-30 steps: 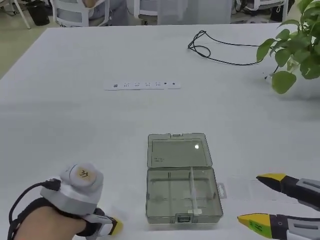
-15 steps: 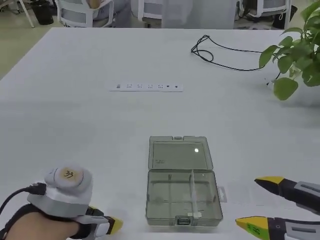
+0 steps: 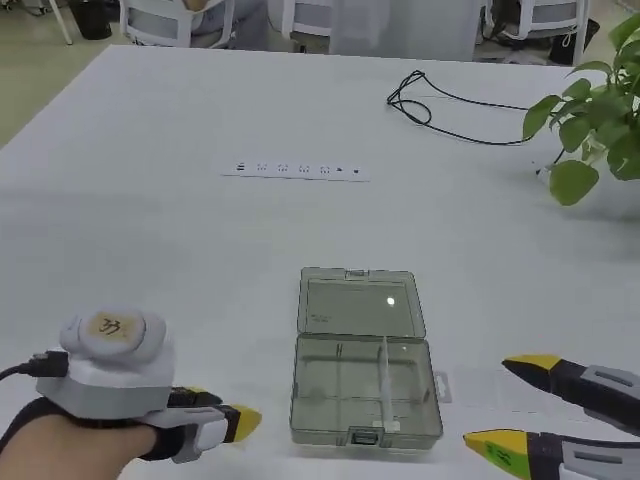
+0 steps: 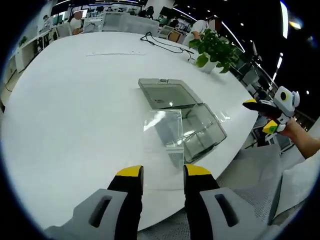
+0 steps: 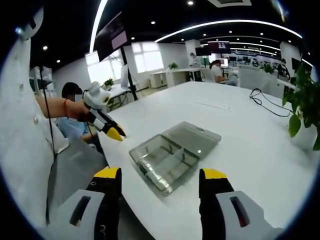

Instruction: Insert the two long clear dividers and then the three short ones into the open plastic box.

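Plastic box (image 3: 297, 400) lies open in the middle of the white surface (image 3: 150, 230), its lid (image 3: 360, 300) folded flat away from me and the tray nearest my hands. That leaves the slots reachable from above and from either side. One long divider (image 3: 385, 375) already stands upright in the tray, running front to back right of centre, so I judge the first insertion done and the second long piece due.

That second piece, a clear divider (image 4: 162, 135), is at my left gripper (image 4: 163, 172). In the left gripper view it rises straight ahead from between the two yellow-tipped fingers (image 4: 131, 172), and its width matches the gap between them. They look clamped on its two side edges, though clear plastic against a white top is hard to read. Held that way, its free end points toward the box (image 4: 210, 130), which lies ahead and slightly right, well apart from the fingertips. In the head view the left gripper (image 3: 222, 410) sits low, left of the tray.

My right gripper (image 3: 500, 400) waits off the box's right side, fingers spread wide and holding nothing. In its own view the tray (image 5: 150, 155) lies ahead between the open tips (image 5: 160, 175), near but untouched, presumably ready to steady it.
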### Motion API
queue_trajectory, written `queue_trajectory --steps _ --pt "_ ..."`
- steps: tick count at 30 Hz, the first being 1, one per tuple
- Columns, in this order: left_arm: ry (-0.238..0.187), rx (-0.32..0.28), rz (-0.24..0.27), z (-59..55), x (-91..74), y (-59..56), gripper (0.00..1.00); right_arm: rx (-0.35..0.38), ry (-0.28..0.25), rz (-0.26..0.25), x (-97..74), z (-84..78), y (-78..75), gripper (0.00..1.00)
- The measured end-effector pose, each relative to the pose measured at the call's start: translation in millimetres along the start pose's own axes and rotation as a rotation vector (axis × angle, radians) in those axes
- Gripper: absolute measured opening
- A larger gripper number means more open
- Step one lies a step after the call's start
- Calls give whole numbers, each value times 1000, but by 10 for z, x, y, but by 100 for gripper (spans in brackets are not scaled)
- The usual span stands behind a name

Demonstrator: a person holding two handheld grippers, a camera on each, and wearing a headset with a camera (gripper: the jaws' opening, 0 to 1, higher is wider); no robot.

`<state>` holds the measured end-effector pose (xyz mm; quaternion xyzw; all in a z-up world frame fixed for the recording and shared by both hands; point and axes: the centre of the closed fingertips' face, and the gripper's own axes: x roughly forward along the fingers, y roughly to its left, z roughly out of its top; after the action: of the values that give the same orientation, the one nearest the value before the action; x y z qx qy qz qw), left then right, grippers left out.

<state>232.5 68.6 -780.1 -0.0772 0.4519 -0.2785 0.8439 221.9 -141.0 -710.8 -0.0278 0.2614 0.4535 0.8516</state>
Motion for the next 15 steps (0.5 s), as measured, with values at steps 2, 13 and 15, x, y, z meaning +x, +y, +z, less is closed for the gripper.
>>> queue_trajectory --steps 2,13,15 --pt "-29 -13 -26 64 -7 -87 30 10 -4 3 22 34 32 63" --pt "-148 -15 -135 354 -36 -524 30 98 -81 20 193 316 146 52" --pt "-164 -10 -148 398 -50 -599 30 125 -95 27 248 380 198 48"
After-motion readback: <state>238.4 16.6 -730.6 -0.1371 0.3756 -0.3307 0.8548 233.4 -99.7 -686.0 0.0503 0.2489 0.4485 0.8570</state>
